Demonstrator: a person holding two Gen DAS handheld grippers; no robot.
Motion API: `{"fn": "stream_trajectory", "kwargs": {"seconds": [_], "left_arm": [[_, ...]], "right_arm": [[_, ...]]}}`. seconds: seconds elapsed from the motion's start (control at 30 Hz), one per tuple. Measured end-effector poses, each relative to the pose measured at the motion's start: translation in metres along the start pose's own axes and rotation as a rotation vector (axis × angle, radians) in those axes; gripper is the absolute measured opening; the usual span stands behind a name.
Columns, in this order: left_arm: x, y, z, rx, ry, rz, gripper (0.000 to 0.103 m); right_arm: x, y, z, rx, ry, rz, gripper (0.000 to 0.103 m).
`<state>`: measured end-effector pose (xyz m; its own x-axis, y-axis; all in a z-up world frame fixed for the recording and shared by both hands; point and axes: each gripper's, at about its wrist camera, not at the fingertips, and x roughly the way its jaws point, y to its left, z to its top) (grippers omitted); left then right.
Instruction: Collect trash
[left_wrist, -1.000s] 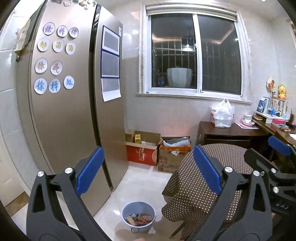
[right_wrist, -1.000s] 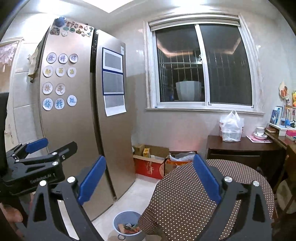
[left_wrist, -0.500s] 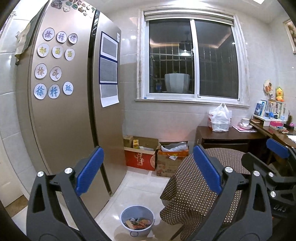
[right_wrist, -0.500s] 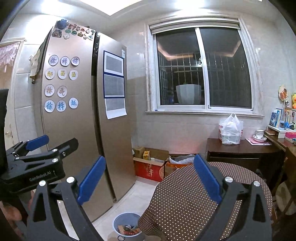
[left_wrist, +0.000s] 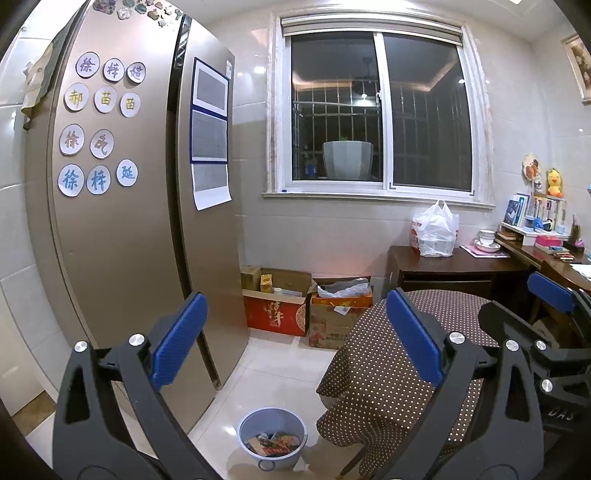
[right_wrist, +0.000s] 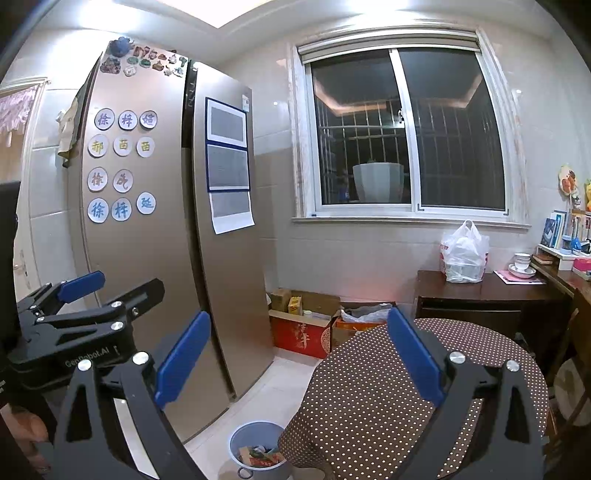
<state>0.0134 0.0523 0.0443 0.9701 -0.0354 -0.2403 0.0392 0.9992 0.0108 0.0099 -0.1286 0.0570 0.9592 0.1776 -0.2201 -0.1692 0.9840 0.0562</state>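
Observation:
A small grey-blue waste bin (left_wrist: 272, 435) with colourful wrappers inside stands on the floor between the fridge and the table; the right wrist view shows the bin (right_wrist: 255, 448) too. My left gripper (left_wrist: 295, 339) is held open high above it, nothing between its blue pads. My right gripper (right_wrist: 295, 350) is open and empty as well, over the table edge. The left gripper (right_wrist: 81, 295) shows from the side at the left of the right wrist view. The right gripper (left_wrist: 554, 295) shows at the right of the left wrist view.
A round table with a brown dotted cloth (left_wrist: 424, 354) fills the lower right. A tall gold fridge (left_wrist: 122, 221) stands on the left. Cardboard boxes (left_wrist: 306, 306) sit under the window. A dark side table (left_wrist: 458, 266) carries a white plastic bag (left_wrist: 434, 230).
Both cameras have tilted upward a little, so the bin and table sit lower in view. Both grippers stay open and empty.

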Motion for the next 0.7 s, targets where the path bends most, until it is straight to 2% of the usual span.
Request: {"fn": "stream_trajectory", "kwargs": {"seconds": [0.7], "left_arm": [[0.0021, -0.0022, -0.0018, -0.002, 0.001, -0.006, 0.095]], "right_arm": [[0.0078, 0.0032, -0.0040, 0.017, 0.020, 0.010, 0.095]]}}
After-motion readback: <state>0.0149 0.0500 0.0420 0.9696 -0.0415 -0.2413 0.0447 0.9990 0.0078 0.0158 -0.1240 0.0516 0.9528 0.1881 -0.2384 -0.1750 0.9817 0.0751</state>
